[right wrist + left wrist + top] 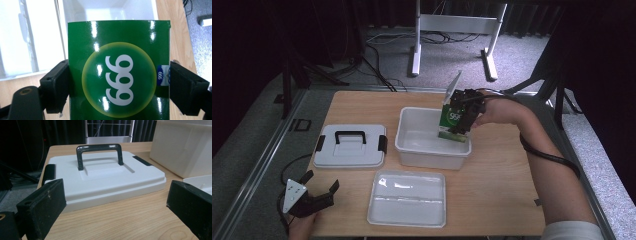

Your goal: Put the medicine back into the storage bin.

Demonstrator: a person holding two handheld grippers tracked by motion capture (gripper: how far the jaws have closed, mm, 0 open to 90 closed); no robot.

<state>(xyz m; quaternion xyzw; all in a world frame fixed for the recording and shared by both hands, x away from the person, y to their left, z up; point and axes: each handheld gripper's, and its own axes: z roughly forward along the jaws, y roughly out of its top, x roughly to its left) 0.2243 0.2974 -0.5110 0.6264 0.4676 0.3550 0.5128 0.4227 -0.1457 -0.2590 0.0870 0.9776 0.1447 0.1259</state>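
Note:
My right gripper (460,117) is shut on a glossy green carton (450,122) marked with white digits in a yellow-rimmed circle. It holds the carton upright over the right end of the open white bin (432,151). In the right gripper view both jaws press on the sides of the carton (118,50), with the bin (105,10) below it. I cannot tell whether the carton touches the bin floor. My left gripper (322,180) rests open at the table's near left corner. In the left gripper view its jaws stand wide apart, facing the white lid (107,177).
The white lid (351,150) with a black handle (350,135) and side clips lies flat to the left of the bin. A shallow white tray (407,197) lies near the front edge. A cable trails from the right forearm. A white table frame stands on the floor beyond.

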